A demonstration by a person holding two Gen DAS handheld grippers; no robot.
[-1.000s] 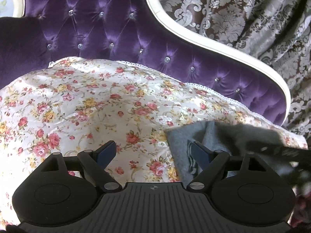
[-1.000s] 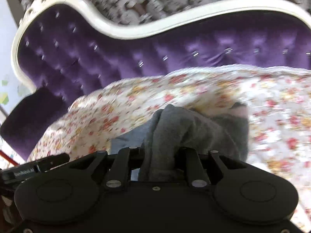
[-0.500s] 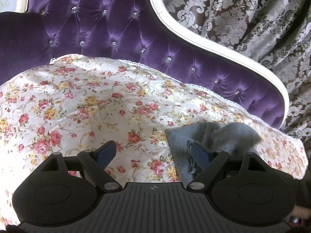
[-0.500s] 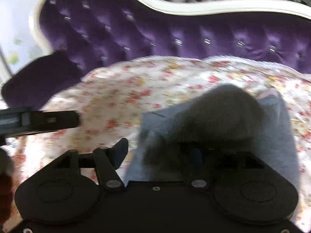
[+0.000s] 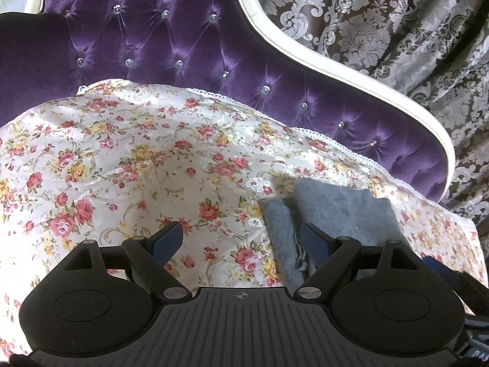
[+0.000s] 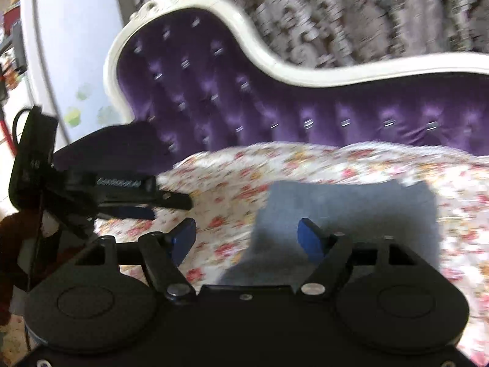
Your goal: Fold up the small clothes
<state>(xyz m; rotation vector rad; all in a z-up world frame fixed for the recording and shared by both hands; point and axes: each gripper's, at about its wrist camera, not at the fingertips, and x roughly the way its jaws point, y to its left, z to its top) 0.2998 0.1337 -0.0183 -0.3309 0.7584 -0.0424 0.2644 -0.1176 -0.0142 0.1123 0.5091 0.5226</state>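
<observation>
A small grey garment lies folded flat on the floral cover of a purple sofa, at the right in the left wrist view. It also shows in the right wrist view, blurred. My left gripper is open and empty, low over the cover, with its right finger at the garment's left edge. My right gripper is open and empty, above the garment's near left part. The left gripper also shows in the right wrist view at the left.
The tufted purple sofa back with a white frame rises behind the cover. Patterned curtains hang behind it. A dark armrest stands at the left end. The cover's edge drops off at the right.
My right gripper has opened and let go of the grey garment, which now lies flat and folded. The right gripper has pulled back. My left gripper has stayed open in place.
</observation>
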